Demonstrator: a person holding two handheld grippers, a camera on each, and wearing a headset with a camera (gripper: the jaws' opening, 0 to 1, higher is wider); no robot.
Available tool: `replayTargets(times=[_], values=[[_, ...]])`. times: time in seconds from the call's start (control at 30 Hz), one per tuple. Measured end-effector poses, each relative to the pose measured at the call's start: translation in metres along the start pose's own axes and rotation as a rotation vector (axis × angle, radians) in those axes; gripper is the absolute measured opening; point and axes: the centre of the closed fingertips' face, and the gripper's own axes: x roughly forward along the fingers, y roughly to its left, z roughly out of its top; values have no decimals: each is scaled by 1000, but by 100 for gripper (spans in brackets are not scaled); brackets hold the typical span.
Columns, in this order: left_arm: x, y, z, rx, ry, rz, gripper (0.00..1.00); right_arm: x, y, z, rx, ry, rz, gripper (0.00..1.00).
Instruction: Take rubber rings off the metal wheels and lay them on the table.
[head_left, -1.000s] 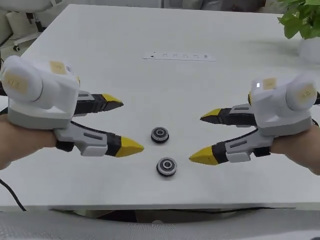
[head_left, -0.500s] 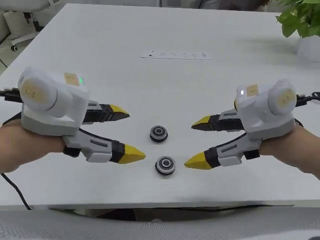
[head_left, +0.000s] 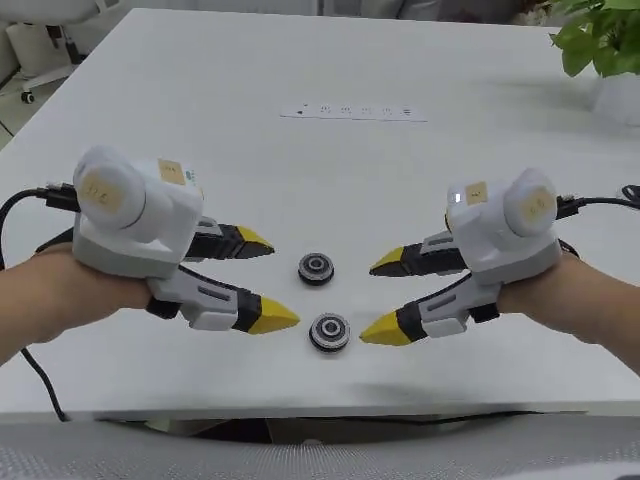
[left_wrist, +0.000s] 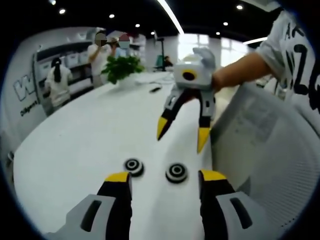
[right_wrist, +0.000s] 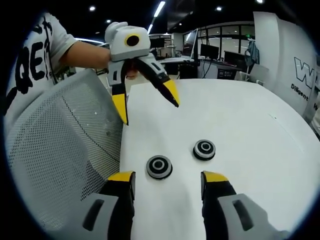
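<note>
Wheel (head_left: 331, 332) lies flat on the counter (head_left: 200, 80) midway between left claw (head_left: 285, 283) and right claw (head_left: 367, 303), both open, empty; 2nd wheel (head_left: 316, 267) just beyond.

Plant (head_left: 600, 45) partly beyond the upper-right edge

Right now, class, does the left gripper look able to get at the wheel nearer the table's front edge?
Probably yes. The left gripper is open, its jaws pointing towards that wheel with only bare table between. The right gripper hovers on the wheel's other side, out of the path.
</note>
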Motion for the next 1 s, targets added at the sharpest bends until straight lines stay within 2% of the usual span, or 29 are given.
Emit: replayTargets(times=[0.13, 0.33, 0.8, 1.0], values=[[5, 0, -2, -3, 8, -10, 53, 5, 1, -7, -13, 23, 13, 49], [13, -7, -4, 12, 29, -40, 51, 10, 3, -7, -20, 32, 31, 47], [32, -13, -10, 20, 67, -84, 46, 19, 7, -14, -14, 54, 68, 43], [41, -21, -12, 31, 85, -110, 44, 21, 7, -17, -14, 62, 72, 43]])
